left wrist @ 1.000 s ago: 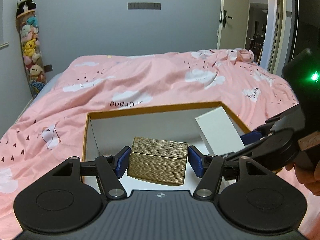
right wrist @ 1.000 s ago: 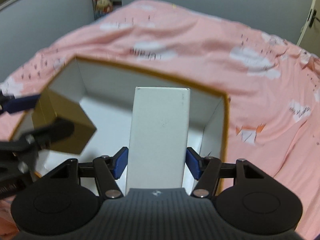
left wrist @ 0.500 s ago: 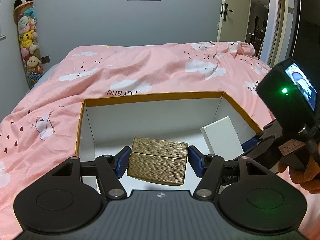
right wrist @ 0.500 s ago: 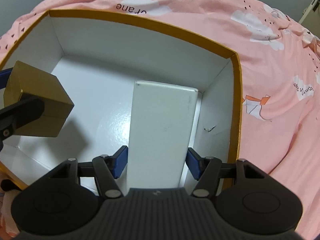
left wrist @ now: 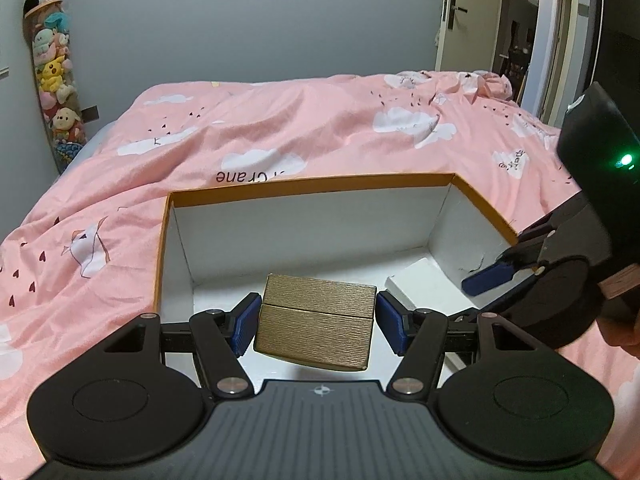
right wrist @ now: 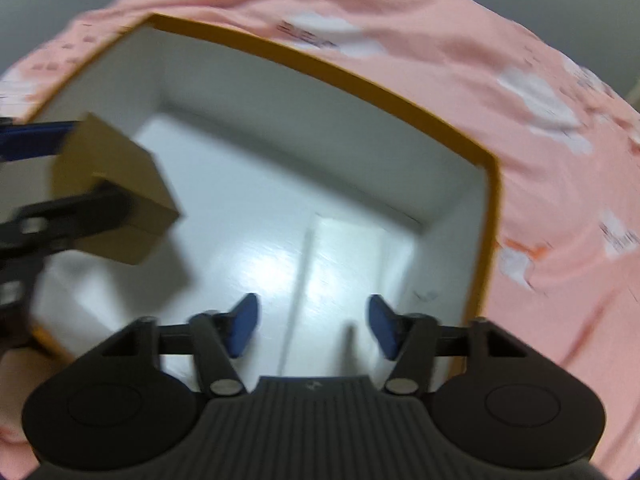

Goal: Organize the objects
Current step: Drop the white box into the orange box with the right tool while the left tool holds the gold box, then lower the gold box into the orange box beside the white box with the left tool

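My left gripper [left wrist: 317,322] is shut on a gold ribbed box [left wrist: 316,320] and holds it above the near left part of a large open storage box [left wrist: 312,188] with an orange rim and white inside. A flat white box [right wrist: 344,264] lies on the floor of the storage box in its right corner, also seen as the white box [left wrist: 416,280] in the left wrist view. My right gripper [right wrist: 310,326] hovers just above it; its jaws are closing, and the pads do not touch the white box. The gold box [right wrist: 116,196] shows at the left of the blurred right wrist view.
The storage box sits on a bed with a pink cloud-print quilt [left wrist: 280,132]. A grey wall lies behind, with a column of plush toys [left wrist: 52,76] at the far left and an open door [left wrist: 468,16] at the far right. A hand [left wrist: 624,336] holds the right gripper.
The white box has left the right gripper's pads and now lies flat in the right corner of the storage box. The right gripper has tilted and rolled. The left gripper keeps still with the gold box.
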Motion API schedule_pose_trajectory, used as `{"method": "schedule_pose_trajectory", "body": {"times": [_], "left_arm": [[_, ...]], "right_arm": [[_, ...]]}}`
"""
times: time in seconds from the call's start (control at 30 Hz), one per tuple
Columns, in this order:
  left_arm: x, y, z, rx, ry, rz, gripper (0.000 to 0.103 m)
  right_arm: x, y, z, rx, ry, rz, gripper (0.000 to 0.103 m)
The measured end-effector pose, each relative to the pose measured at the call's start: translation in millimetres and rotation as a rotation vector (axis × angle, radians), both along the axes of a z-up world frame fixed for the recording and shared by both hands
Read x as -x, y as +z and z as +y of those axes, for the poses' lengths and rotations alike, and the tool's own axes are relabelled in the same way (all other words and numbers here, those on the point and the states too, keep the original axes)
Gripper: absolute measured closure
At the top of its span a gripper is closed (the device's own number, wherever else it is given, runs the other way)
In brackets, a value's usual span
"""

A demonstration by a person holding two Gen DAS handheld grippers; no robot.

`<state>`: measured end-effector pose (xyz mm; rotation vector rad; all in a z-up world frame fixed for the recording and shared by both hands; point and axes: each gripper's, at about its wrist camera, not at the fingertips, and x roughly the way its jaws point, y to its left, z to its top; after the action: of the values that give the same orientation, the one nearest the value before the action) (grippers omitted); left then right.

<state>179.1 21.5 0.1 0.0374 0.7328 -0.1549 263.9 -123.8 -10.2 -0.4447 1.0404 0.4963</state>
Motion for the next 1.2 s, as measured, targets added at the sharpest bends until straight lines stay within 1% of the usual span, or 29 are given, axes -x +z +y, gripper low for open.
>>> {"method": "schedule_pose_trajectory", "body": {"times": [0.03,0.1,0.13,0.2,0.27,0.4,0.47,0.53,0.6,0.63,0.67,0.7,0.77,0.8,0.83,0.93,1.0,1.07,1.1,1.2], "left_arm": [[-1,0,1,0.0,0.003,0.006,0.031],[-4,1,5,0.007,0.007,0.016,0.031],[-5,1,7,0.012,0.007,0.02,0.031],[-7,2,8,0.018,0.004,0.026,0.031],[-9,2,8,0.018,-0.002,0.029,0.031],[-13,2,5,0.017,-0.019,0.035,0.031],[-16,1,2,0.018,-0.032,0.041,0.031],[-20,0,-1,0.016,-0.044,0.049,0.031],[-23,-2,-4,0.013,-0.055,0.056,0.031],[-24,-2,-5,0.012,-0.059,0.058,0.031],[-25,-2,-6,0.01,-0.062,0.06,0.031],[-26,-3,-8,0.006,-0.067,0.061,0.031],[-29,-4,-10,-0.004,-0.077,0.062,0.031],[-30,-4,-12,-0.007,-0.082,0.063,0.031],[-32,-5,-13,-0.01,-0.088,0.065,0.031],[-38,-7,-17,-0.023,-0.104,0.079,0.031],[-42,-9,-19,-0.038,-0.122,0.089,0.031],[-46,-11,-22,-0.056,-0.139,0.106,0.031],[-49,-12,-23,-0.062,-0.146,0.118,0.031],[-56,-16,-25,-0.077,-0.168,0.147,0.031]], "right_arm": [[-1,1,1,-0.022,0.02,0.021,0.055],[-4,0,2,-0.064,0.042,0.074,0.065],[-7,-2,4,-0.084,0.055,0.108,0.068],[-9,-8,8,-0.099,0.077,0.165,0.079],[-12,-13,13,-0.086,0.093,0.199,0.081],[-16,-22,16,-0.043,0.067,0.196,0.082],[-23,-25,11,-0.037,0.029,0.208,0.092],[-28,-25,5,-0.057,0.003,0.23,0.093],[-30,-26,0,-0.054,-0.018,0.234,0.093],[-31,-26,-3,-0.046,-0.033,0.227,0.096],[-33,-26,-6,-0.047,-0.051,0.23,0.102],[-34,-26,-10,-0.058,-0.071,0.237,0.103],[-35,-25,-15,-0.083,-0.089,0.256,0.101],[-34,-23,-15,-0.089,-0.082,0.257,0.093],[-32,-19,-15,-0.098,-0.064,0.249,0.09],[-26,1,-14,-0.104,0.026,0.16,0.085],[-27,10,-12,-0.083,0.073,0.088,0.067],[-35,11,-10,-0.032,0.131,0.019,0.064],[-42,11,-6,-0.009,0.158,0.003,0.064],[-61,6,-1,0.032,0.226,-0.005,0.064]]}}
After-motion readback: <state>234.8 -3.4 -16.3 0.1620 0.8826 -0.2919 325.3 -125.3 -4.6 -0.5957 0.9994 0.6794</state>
